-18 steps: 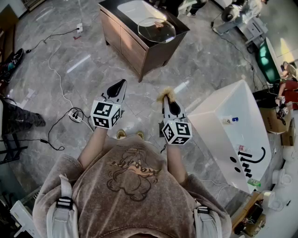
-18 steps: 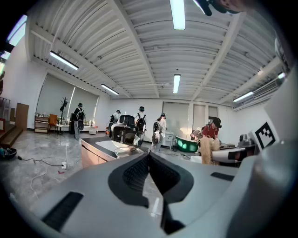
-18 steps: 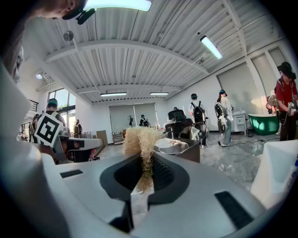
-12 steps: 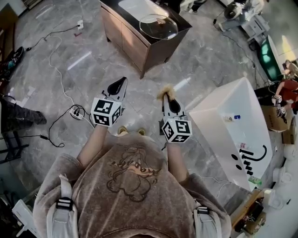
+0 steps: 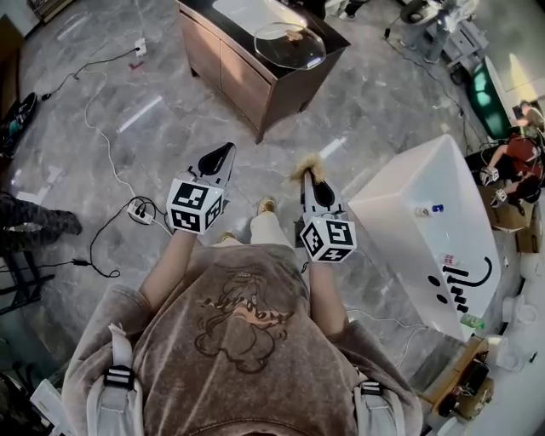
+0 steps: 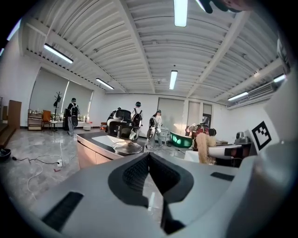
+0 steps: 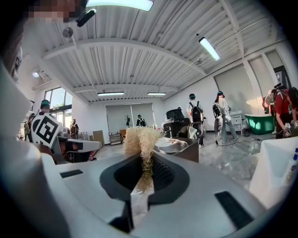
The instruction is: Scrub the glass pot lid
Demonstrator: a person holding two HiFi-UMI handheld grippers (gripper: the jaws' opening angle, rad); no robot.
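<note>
The glass lid (image 5: 289, 46) lies on the cabinet (image 5: 240, 78); the tub (image 5: 413, 226) stands right.

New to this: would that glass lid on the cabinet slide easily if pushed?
Probably: the glass lid looks smooth and lies loose on the cabinet top. It sits near the edge, so a hard push might drop and break it.

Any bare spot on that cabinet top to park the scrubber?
Only the dark countertop strip between the white basin and the front edge, left of the glass pot lid. The lid fills the right end.
</note>
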